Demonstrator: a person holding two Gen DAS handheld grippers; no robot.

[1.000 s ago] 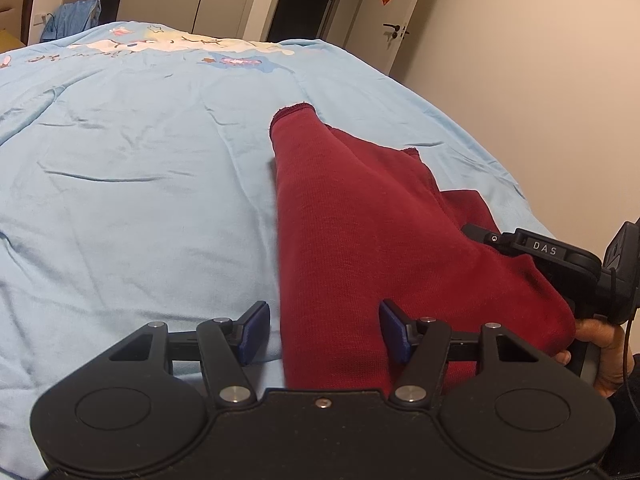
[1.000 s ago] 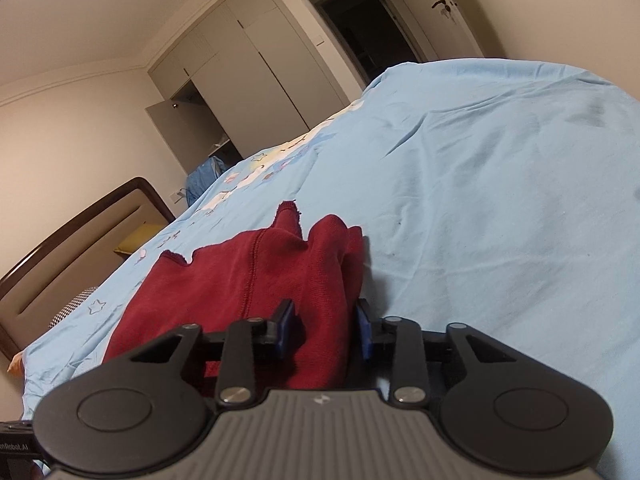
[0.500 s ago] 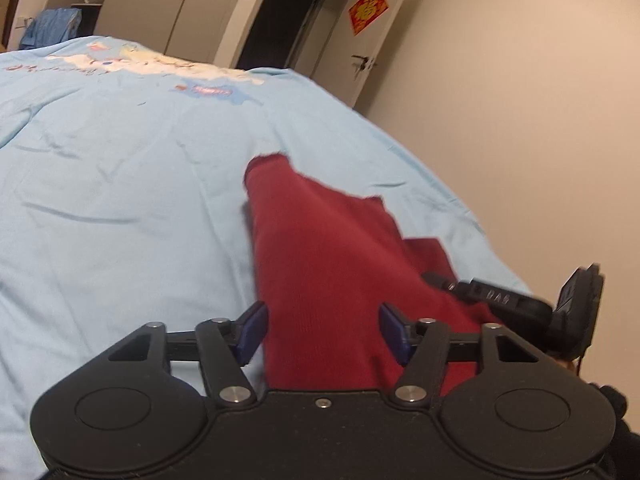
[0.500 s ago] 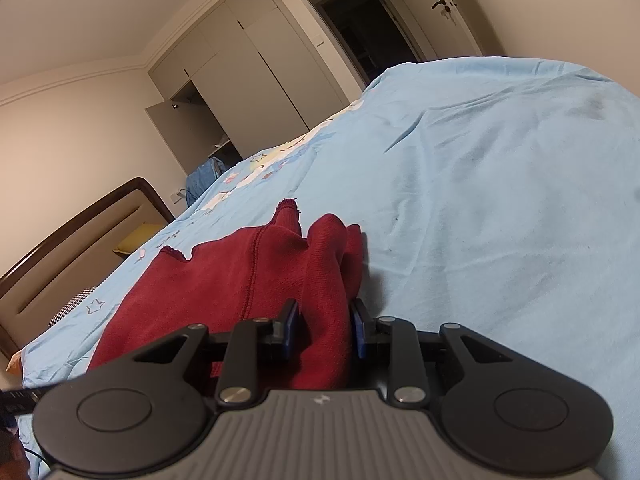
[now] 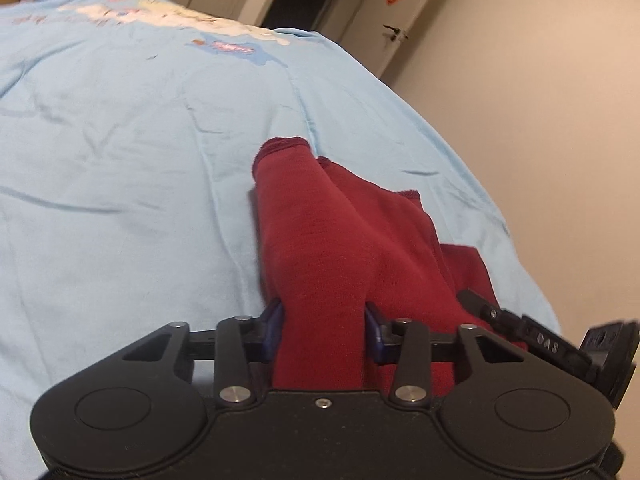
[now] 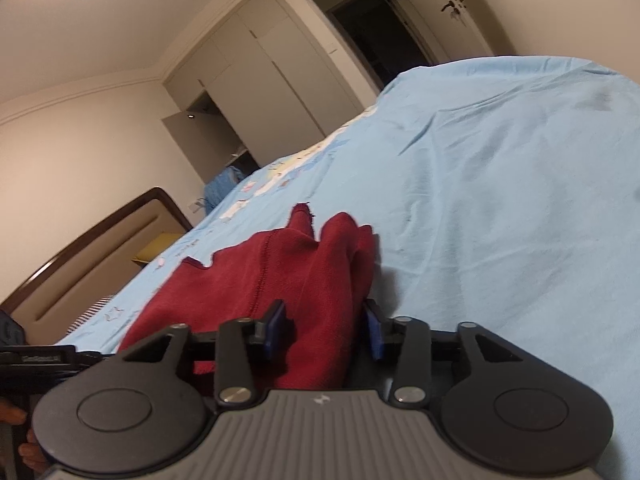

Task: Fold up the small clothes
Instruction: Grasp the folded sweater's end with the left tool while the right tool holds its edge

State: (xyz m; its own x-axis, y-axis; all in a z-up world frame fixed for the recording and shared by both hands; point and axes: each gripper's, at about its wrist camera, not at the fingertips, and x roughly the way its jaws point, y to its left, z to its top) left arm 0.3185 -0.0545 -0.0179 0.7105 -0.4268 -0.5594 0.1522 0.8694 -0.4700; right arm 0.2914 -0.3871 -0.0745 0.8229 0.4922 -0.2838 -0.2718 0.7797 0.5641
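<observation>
A dark red knit garment (image 5: 344,240) lies on the light blue bed sheet (image 5: 120,160), bunched into ridges toward the near end. In the left wrist view my left gripper (image 5: 323,330) is shut on a raised fold of it, cloth filling the gap between the blue pads (image 5: 272,326). The right wrist view shows the same red garment (image 6: 280,272) with my right gripper (image 6: 325,326) shut on its gathered right edge. The right gripper's black body (image 5: 540,340) shows at the left view's lower right, beside the cloth.
The bed sheet (image 6: 500,220) stretches wide to the left and far side. A wooden headboard (image 6: 100,248), a wardrobe (image 6: 260,92) and an open dark doorway (image 6: 380,32) lie beyond. A beige wall (image 5: 540,120) runs close along the bed's right edge.
My left gripper went from open astride the garment to shut on a fold, which now stands lifted. The right gripper keeps its hold and has shifted only slightly.
</observation>
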